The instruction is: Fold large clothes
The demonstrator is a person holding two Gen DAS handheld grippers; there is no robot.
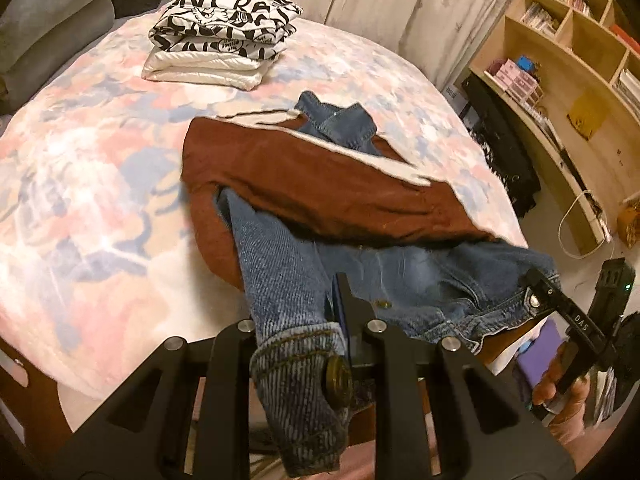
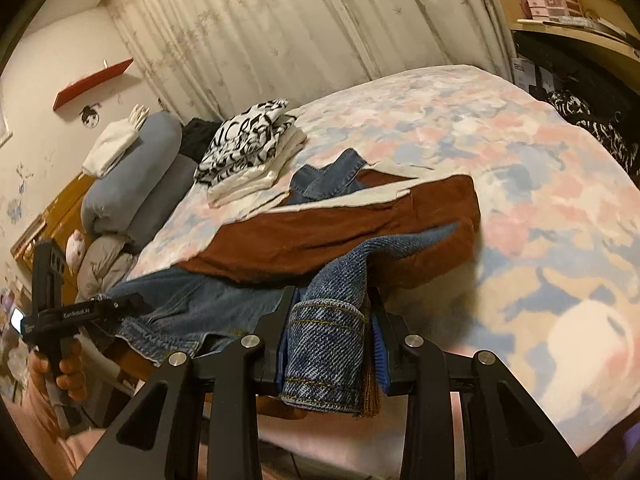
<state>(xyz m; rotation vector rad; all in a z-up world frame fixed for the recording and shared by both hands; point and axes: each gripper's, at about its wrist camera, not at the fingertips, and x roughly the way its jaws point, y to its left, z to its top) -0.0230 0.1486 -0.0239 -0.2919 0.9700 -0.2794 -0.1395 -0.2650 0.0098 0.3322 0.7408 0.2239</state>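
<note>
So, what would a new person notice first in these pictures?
First, the denim jacket with its rust-brown lining, spread near the bed's front edge; the left gripper and the right gripper each clamp a cuff. Behind lies a black-and-white folded pile.

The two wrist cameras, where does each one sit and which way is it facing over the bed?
Left wrist: on the left gripper, looking down across the bed toward the bookshelf; jaws shut on a denim cuff; the right gripper and its hand show.
Right wrist: on the right gripper, facing the curtain and pillows; jaws shut on the other cuff; the left gripper and hand show.
Shared: the denim jacket, folded stack, bed.
</note>
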